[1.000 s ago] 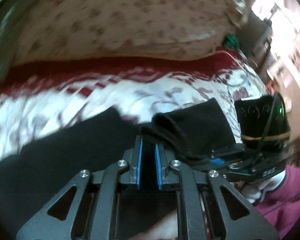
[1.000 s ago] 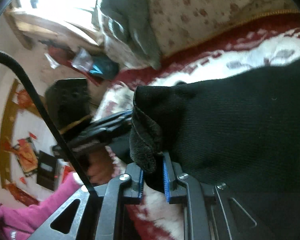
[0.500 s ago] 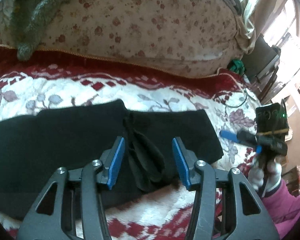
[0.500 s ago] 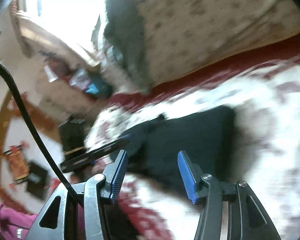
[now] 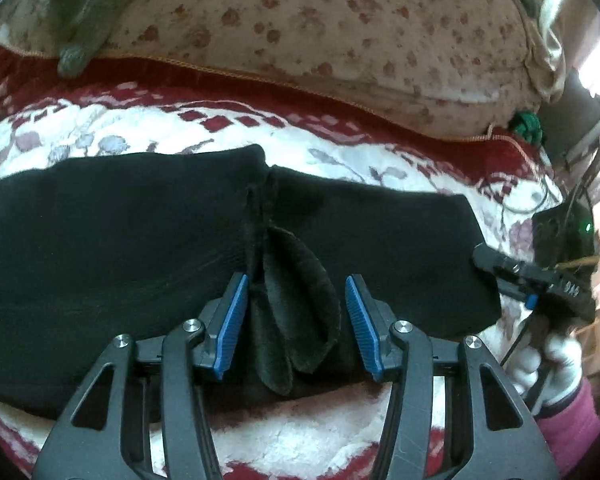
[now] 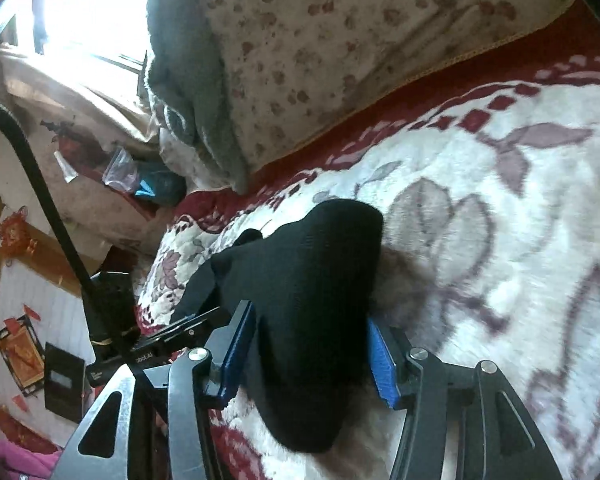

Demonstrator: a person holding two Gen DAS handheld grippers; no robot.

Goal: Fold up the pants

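The black pants [image 5: 120, 240] lie folded across the white and red floral bed blanket [image 5: 300, 148]. A rumpled flap of the waist [image 5: 296, 312] sticks up in the middle. My left gripper [image 5: 294, 320] is open, its blue pads on either side of that flap, not gripping it. My right gripper [image 6: 312, 344] is open at the pants' right end [image 6: 308, 300], its pads straddling the cloth. In the left wrist view the right gripper [image 5: 500, 268] shows at the pants' right edge, held by a white-gloved hand [image 5: 556, 364].
A large floral pillow [image 5: 340, 32] lies along the back of the bed, with a grey-green towel [image 5: 80, 4] draped over its left end. A green object [image 5: 526, 124] sits at the far right. Past the bed's edge are a bright window [image 6: 80, 12] and clutter [image 6: 140, 176].
Both grippers let go of the black cloth and opened. The pants now lie flat on the blanket. The right gripper has moved to the pants' right end.
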